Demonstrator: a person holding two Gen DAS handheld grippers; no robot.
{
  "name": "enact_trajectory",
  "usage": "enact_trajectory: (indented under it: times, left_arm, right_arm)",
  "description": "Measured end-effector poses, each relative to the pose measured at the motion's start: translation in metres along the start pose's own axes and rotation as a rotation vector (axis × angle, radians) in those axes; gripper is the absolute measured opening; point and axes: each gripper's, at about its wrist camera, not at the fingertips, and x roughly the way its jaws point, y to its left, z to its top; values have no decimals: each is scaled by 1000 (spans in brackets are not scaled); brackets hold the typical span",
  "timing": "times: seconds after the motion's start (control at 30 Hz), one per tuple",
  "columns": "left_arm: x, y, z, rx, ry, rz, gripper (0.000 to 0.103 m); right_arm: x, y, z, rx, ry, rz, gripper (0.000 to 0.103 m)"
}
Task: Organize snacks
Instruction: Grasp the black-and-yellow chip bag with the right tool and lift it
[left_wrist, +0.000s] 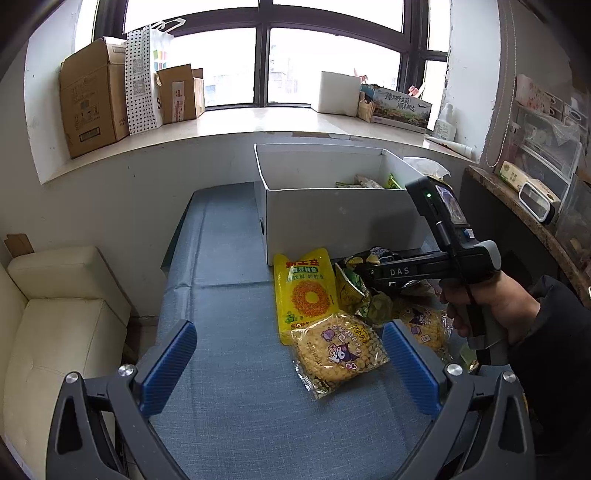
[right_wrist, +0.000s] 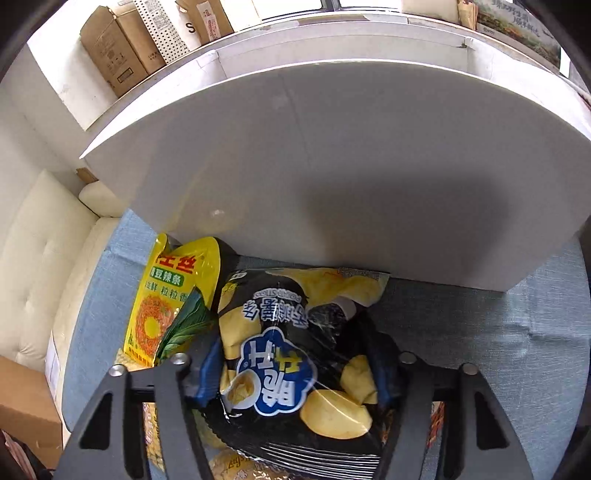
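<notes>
Nearest, the left gripper (left_wrist: 288, 363) hangs with its blue pads wide apart and nothing between them, low over the blue cloth (left_wrist: 229, 302) beside a round corn cake packet (left_wrist: 338, 354), seemingly waiting its turn. Beyond, the right gripper (right_wrist: 295, 373) is clamped on a black-and-yellow crisp bag (right_wrist: 295, 354), its pads pressing both sides of the crinkled film, a yellow pouch (left_wrist: 304, 291) alongside. Farther back, the white box (left_wrist: 332, 210), already holding some packets, appears the snacks' destination.
</notes>
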Motion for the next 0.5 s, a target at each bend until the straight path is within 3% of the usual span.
enact_trajectory:
  times: [0.1, 0.37, 0.5]
  left_arm:
    - [5, -2, -3, 9, 15, 9, 103]
    - [36, -24, -18, 80, 105, -29, 103]
    - [70, -32, -23, 17, 189, -45, 103]
  right_arm:
    - [-10, -4, -5, -9, -26, -2, 52]
    - [-84, -16, -22, 11, -181, 60, 52]
    - [-124, -22, -42, 25, -260, 65, 52]
